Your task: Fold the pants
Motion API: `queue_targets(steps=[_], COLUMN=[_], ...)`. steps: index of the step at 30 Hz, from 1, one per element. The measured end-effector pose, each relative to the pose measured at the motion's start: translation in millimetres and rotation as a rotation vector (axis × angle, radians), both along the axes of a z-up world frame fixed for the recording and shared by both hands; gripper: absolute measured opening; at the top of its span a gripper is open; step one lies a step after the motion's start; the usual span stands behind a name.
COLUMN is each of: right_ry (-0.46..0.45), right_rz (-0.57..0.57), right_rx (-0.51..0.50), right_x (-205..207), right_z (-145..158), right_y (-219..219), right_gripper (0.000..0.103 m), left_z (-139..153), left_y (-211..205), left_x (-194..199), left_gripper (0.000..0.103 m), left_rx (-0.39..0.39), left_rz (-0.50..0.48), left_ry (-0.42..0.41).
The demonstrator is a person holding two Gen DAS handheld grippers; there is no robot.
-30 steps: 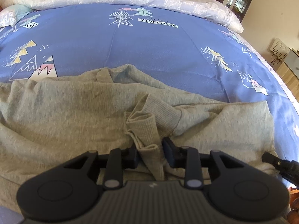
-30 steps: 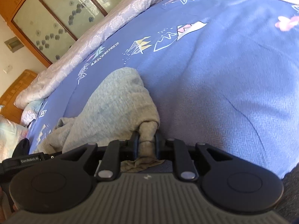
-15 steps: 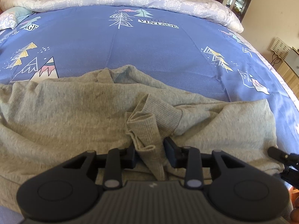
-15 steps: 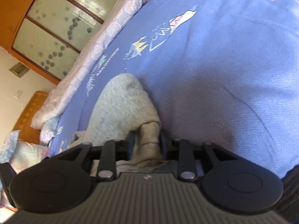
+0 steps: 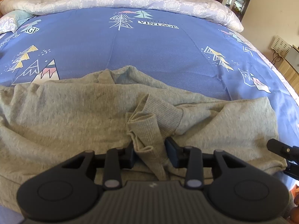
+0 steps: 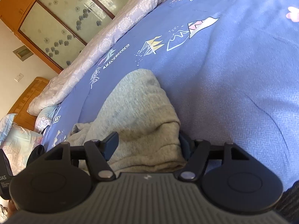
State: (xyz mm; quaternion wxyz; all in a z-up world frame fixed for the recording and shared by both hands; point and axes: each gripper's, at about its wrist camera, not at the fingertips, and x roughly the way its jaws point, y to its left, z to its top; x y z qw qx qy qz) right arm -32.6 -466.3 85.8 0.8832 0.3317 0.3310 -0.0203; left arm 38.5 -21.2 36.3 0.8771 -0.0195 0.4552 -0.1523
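Right tongs [image 6: 147, 145] opening, folded edge of grey pants [image 6: 138, 112] released onto bed; left tongs [image 5: 150, 149] easing apart, ribbed cuff [image 5: 145, 130] between, grip loosened – fold laid

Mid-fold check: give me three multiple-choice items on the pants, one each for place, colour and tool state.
1. Where do the pants lie?
A. on the blue bedspread
B. on the floor
C. on a chair

2. What colour are the pants?
A. black
B. grey
C. red

3. What lies between the fingers of the left tool?
A. a ribbed cuff
B. a pillow
C. nothing

Answers:
1 A, grey cloth is spread over the printed blue cover.
2 B, both views show grey knit.
3 A, the ribbed cuff hangs there, the jaws opening; the right tool is also opening, with a fold of pants between its fingers.
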Motion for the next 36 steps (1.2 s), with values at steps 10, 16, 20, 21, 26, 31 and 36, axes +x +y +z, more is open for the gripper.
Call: queue_targets(steps=[10, 16, 20, 21, 26, 31, 36], right_ry=[0.024, 0.061, 0.076, 0.079, 0.097, 0.096, 0.083], right_rz=[-0.016, -0.024, -0.03, -0.027, -0.021, -0.028, -0.017], right_rx=[0.054, 0.077, 0.058, 0.035, -0.096, -0.199, -0.299], right_x=[6.2, 10.3, 12.2, 12.2, 14.2, 9.4, 8.4], right_z=[-0.2, 2.5, 4.6, 5.4, 8.0, 7.7, 8.0], right_y=[-2.6, -4.0, -1.6, 1.2, 14.3, 18.7, 29.9], right_gripper=[0.07, 0.069, 0.065, 0.065, 0.035, 0.018, 0.018], left_z=[1.0, 1.3, 1.4, 1.4, 1.3, 0.6, 0.7], left_y=[-2.0, -3.1, -2.5, -2.6, -2.6, -1.7, -2.3], left_x=[-0.6, -0.5, -0.3, -0.3, 0.0, 0.1, -0.8], left_gripper=[0.038, 0.041, 0.041, 0.041, 0.041, 0.043, 0.044], left_rx=[0.024, 0.04, 0.041, 0.041, 0.042, 0.048, 0.057], left_rz=[0.002, 0.004, 0.004, 0.004, 0.005, 0.005, 0.005], left_ry=[0.0, 0.0, 0.0, 0.0, 0.0, -0.001, -0.002])
